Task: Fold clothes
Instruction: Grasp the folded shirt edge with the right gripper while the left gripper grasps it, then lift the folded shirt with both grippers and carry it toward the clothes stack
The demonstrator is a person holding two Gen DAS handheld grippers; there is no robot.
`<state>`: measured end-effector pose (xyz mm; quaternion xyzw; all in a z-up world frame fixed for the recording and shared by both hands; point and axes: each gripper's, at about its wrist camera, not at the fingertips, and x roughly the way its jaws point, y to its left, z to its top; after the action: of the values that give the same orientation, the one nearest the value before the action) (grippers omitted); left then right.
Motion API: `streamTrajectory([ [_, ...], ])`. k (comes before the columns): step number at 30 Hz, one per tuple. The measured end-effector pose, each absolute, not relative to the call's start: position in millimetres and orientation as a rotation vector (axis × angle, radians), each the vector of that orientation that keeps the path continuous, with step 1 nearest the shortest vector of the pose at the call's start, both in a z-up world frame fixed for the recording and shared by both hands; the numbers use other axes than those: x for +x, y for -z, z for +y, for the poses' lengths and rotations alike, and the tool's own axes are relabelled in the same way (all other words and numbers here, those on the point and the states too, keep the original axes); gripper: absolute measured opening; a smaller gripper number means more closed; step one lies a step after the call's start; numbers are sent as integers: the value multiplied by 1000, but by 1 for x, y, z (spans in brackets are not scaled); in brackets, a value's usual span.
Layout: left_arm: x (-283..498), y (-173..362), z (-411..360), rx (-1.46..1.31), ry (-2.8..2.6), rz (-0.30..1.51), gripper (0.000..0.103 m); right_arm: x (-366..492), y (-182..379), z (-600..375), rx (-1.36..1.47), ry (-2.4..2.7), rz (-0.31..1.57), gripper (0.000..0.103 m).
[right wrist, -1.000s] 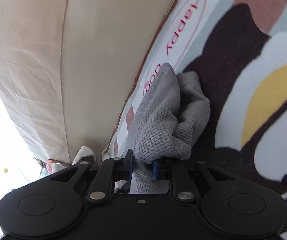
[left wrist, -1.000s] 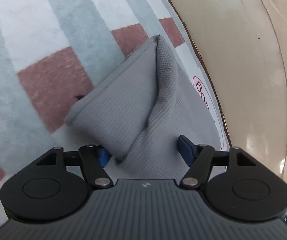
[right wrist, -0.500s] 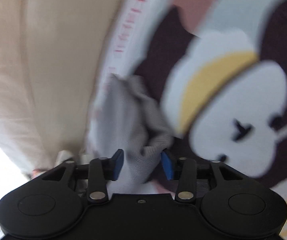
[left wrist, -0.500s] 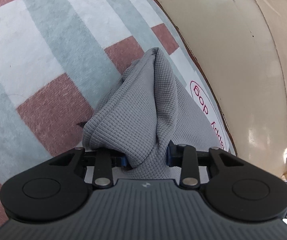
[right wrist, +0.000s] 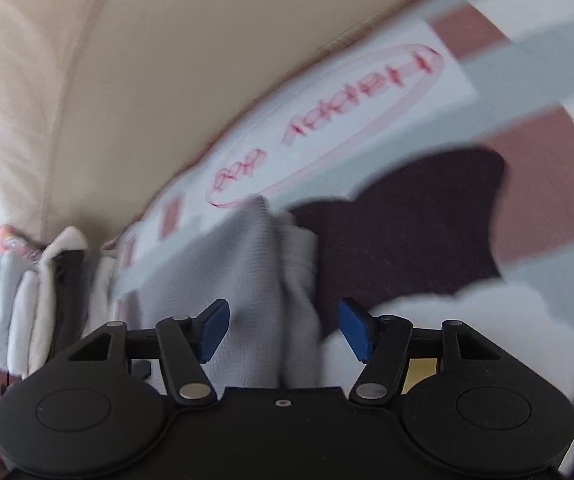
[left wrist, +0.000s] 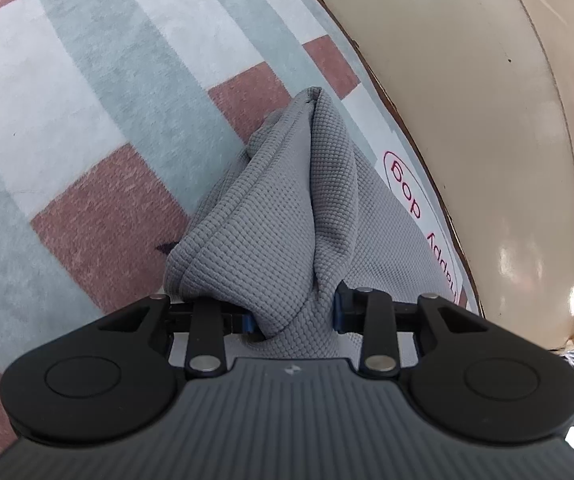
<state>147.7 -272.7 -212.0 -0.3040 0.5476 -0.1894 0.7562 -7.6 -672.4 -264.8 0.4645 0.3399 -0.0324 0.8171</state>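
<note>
Everything sits on a plush rug w/ a checked pattern of white, pale grey-green and dusty red-brown blocks, and in the right wrist view the same rug also has a big dark brown shape plus a white cloud-like patch near the gripper. There's a white panel on the rug w/ one red oval outline and red lettering inside, blurred there; in the left view only part of it shows at the far right edge of the cloth. Right behind the rug runs a smooth beige upholstered surface, prob a sofa front, touching the rug edge. At the left of the right view there's a stack of folded white-ish fabrics, too smeared to count. One task item: a grey waffle-knit cloth, bunched into a peaked fold on the rug just beside the lettered panel. Two grippers total. The left gripper has its blue pads clamped on the near end of the cloth, fabric squeezed between them. The right gripper has its jaws apart, they've just been opening; the cloth lies between the blue pads but they're not pressing it afaict.
</note>
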Motion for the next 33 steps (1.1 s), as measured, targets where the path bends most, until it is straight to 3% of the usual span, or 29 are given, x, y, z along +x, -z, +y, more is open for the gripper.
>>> streamTrajectory([
  [3, 151, 217, -273, -654, 442, 1191, 34, 4, 268, -661, 901, -30, 707, 68],
  [5, 151, 219, -271, -654, 471, 1183, 32, 11, 267, -649, 812, -107, 733, 34],
  [8, 144, 206, -275, -539, 514, 1141, 27, 11, 259, -647, 795, -137, 708, 22],
  [12, 127, 165, -295, -196, 602, 968, 25, 2, 220, -629, 700, -180, 584, 19],
  [24, 98, 101, -236, -295, 591, 868, 24, -38, 120, -531, 402, -163, 531, 19],
  [29, 83, 58, -201, -353, 598, 785, 24, -35, 47, -488, 277, -201, 519, 19],
  [33, 64, -7, -176, -305, 633, 635, 24, -16, -30, -454, 147, -250, 521, 18],
])
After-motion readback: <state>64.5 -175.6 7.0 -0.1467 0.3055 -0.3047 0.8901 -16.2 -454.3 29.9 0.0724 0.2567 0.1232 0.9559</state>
